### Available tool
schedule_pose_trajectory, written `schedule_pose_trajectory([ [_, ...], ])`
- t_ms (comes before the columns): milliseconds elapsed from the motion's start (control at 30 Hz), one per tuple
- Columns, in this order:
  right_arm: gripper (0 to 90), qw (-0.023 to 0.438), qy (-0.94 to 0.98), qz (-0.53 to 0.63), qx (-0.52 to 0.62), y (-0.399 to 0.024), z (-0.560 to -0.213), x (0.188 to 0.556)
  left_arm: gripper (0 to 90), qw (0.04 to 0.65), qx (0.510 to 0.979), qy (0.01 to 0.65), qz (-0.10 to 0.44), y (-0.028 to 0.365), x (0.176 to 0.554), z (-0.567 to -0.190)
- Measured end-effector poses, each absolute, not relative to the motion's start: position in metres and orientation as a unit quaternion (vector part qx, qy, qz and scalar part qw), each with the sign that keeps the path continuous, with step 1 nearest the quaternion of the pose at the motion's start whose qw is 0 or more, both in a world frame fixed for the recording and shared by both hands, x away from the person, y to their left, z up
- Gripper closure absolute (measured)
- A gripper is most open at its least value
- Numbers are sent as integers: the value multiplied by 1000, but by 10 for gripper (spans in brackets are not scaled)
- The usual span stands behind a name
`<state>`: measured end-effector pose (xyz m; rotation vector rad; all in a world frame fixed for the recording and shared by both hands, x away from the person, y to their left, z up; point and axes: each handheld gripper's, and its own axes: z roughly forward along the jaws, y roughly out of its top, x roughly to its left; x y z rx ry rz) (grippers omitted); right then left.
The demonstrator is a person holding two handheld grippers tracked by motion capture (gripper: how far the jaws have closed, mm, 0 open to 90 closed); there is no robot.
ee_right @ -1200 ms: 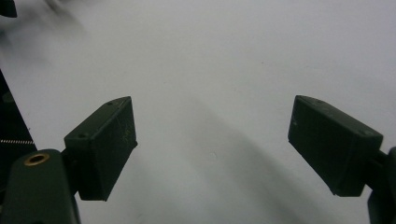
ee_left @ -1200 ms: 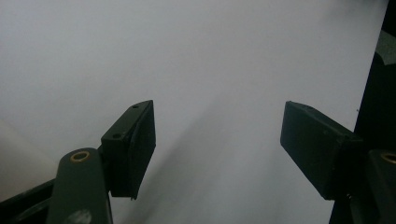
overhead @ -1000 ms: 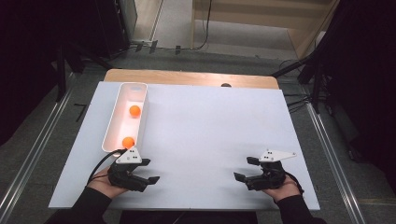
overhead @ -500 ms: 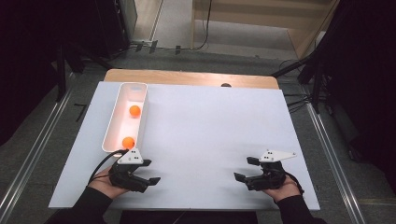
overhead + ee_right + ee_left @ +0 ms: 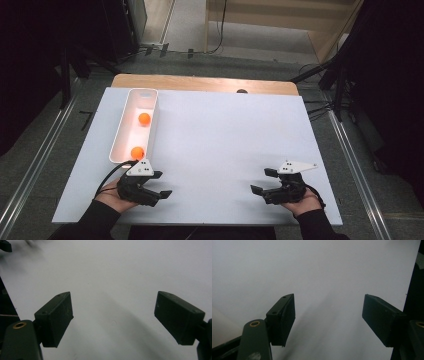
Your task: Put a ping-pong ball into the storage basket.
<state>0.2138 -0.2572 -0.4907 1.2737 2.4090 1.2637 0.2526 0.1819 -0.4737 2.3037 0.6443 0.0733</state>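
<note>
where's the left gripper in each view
high view: left gripper at bottom left, just below the near end of the tray
left gripper view: left gripper along the bottom, jaws open, rising from both corners
right gripper view: dark tip in the top left corner, probably the left gripper
shared landmark: the white table under it in all three
</note>
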Motion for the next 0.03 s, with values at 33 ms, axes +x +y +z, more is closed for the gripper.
schedule_pose_trajectory([
  [33,137,69,800,420,423,-257,-491,214,273,366,896,250,28,182,253,-474],
])
